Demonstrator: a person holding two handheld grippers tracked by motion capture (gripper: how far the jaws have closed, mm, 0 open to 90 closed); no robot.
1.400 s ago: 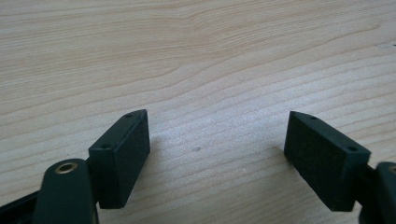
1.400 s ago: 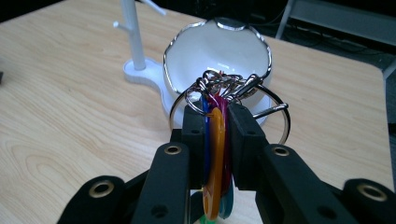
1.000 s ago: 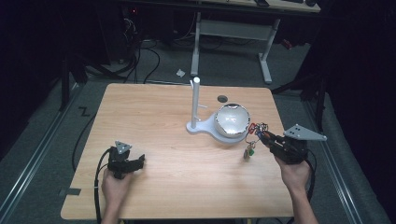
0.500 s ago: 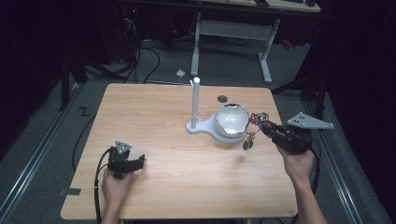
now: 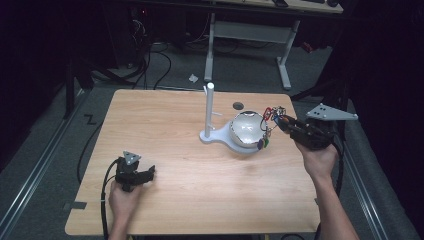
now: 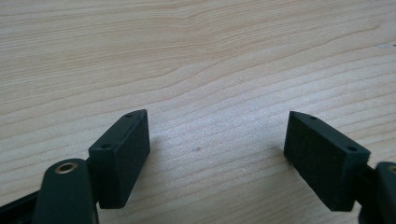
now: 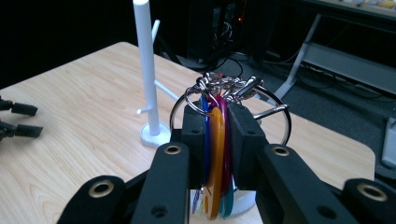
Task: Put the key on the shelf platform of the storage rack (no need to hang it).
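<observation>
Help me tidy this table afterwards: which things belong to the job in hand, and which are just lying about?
In the job:
- key ring with coloured tags, clamped in the right claw
- white peg stand
- white bowl at the stand's base

Lying about:
- left claw, open and resting on the table
- small dark disc

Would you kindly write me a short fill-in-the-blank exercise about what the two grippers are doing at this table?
1. The right gripper is shut on a bunch of coloured key tags on metal ____.
2. The left gripper rests low over the table with its fingers ____.
3. The white stand has an upright ____ beside a white bowl.

Missing words: rings; open; post
</observation>
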